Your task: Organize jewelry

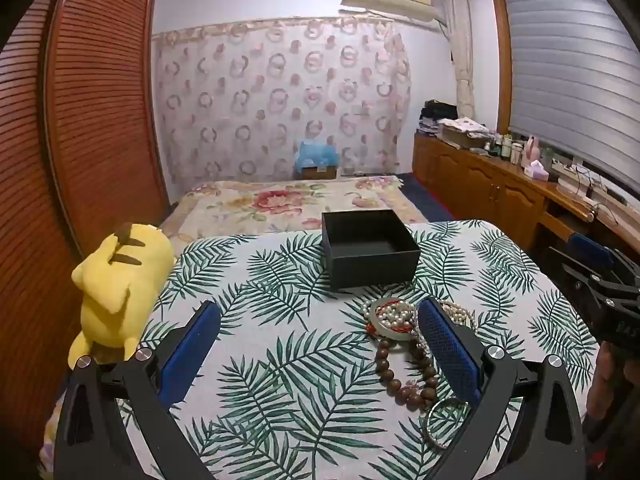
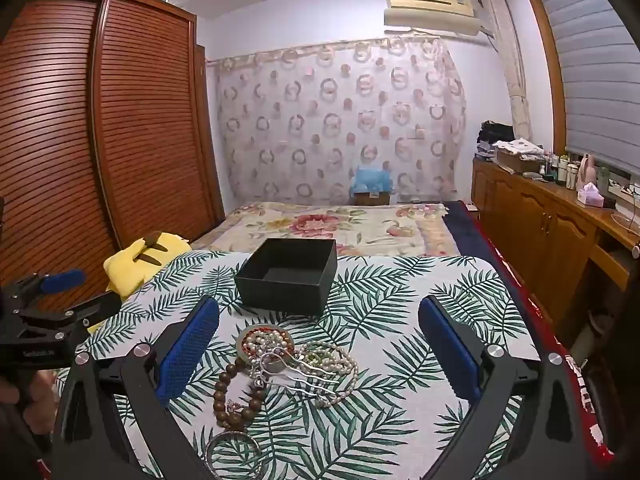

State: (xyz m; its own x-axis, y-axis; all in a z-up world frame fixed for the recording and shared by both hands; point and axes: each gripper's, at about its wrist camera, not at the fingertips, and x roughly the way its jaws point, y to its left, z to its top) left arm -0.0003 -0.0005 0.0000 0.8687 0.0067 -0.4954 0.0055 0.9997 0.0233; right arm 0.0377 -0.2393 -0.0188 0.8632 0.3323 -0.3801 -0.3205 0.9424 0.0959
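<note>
Black box sits open toward the tabletop's far edge; I see the jewelry pile nearer, both my left gripper and right gripper spread wide, empty.

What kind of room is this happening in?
Most likely a home bedroom: a bed with a floral cover, a louvered wooden wardrobe, and a wall air conditioner above a patterned curtain.

On the tabletop, the jewelry pile lies just before the box; a plush toy sits at the left edge.
</note>
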